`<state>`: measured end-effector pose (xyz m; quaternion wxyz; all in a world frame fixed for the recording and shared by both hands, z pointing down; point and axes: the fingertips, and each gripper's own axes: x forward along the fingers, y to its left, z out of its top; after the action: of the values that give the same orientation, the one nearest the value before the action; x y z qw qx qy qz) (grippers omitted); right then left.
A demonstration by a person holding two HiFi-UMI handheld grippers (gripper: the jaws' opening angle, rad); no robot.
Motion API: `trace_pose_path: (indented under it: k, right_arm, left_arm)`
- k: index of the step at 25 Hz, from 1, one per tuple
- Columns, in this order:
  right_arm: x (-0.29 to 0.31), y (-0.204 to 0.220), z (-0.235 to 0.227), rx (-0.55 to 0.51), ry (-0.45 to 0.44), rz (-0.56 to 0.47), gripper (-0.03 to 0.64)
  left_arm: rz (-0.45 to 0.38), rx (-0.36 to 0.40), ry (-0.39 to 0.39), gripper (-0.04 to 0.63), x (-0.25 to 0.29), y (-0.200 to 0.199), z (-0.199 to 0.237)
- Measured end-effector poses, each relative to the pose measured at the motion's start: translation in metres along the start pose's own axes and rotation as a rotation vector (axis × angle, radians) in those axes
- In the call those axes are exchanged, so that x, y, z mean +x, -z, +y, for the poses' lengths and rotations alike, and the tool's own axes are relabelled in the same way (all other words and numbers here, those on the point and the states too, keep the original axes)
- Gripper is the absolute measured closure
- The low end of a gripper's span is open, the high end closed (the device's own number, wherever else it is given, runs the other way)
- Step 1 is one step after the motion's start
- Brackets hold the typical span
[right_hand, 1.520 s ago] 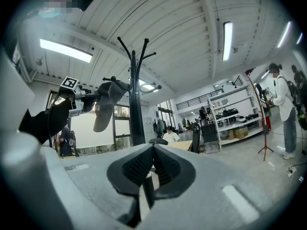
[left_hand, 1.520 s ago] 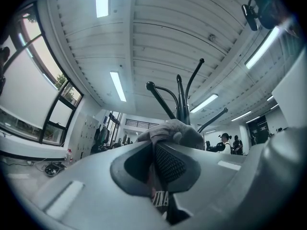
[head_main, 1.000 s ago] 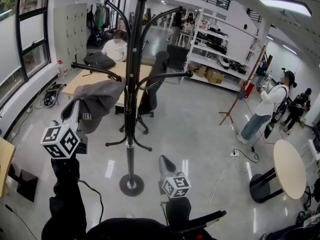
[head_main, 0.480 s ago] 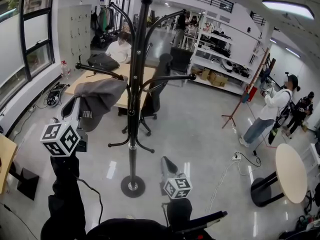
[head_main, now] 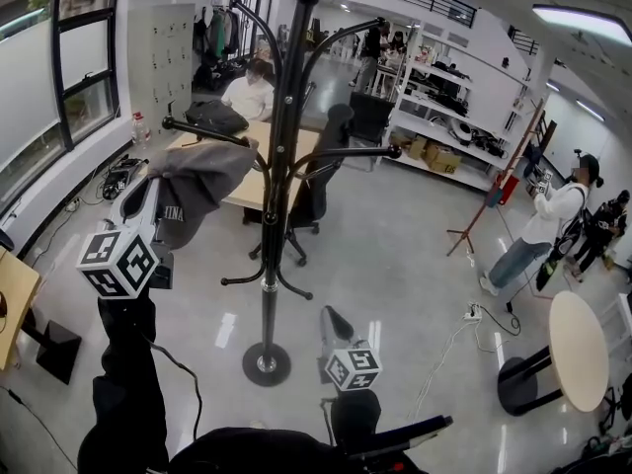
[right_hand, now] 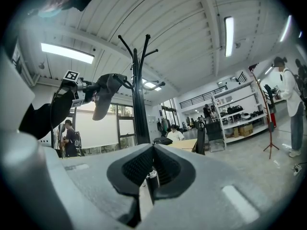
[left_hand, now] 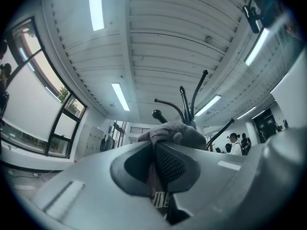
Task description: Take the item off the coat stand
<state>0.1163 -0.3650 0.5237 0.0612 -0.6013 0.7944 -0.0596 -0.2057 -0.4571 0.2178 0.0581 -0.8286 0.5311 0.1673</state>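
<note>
A black coat stand [head_main: 277, 186] rises from a round base on the floor. A grey cap [head_main: 197, 181] hangs over the end of its left hook arm. My left gripper [head_main: 153, 191] is shut on the cap's edge, and its pads pinch the grey cloth [left_hand: 175, 133] in the left gripper view, with the stand's hooks [left_hand: 184, 102] behind. My right gripper [head_main: 329, 321] stays low, right of the stand's base, shut with nothing in it. The right gripper view looks past its closed jaws [right_hand: 153, 164] to the stand [right_hand: 139, 104] and the cap [right_hand: 106, 92].
Behind the stand are a wooden desk [head_main: 247, 181] with a seated person [head_main: 249, 95] and a black office chair [head_main: 316, 181]. Shelving [head_main: 439, 117] lines the back right. Two people [head_main: 553, 225] stand at the right, near a round table [head_main: 578, 339]. Cables [head_main: 464, 319] lie on the floor.
My left gripper has risen a little with the cap still in its jaws. The right gripper has kept still.
</note>
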Motion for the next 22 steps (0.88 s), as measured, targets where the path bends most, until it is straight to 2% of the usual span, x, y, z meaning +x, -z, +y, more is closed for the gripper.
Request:
trace_pose_path:
  k: [22]
  right_arm:
    - [0.014, 0.008, 0.004, 0.012, -0.027, 0.022, 0.615]
  left_arm:
    - [-0.066, 0.030, -0.053, 0.578, -0.003, -0.033, 0.021]
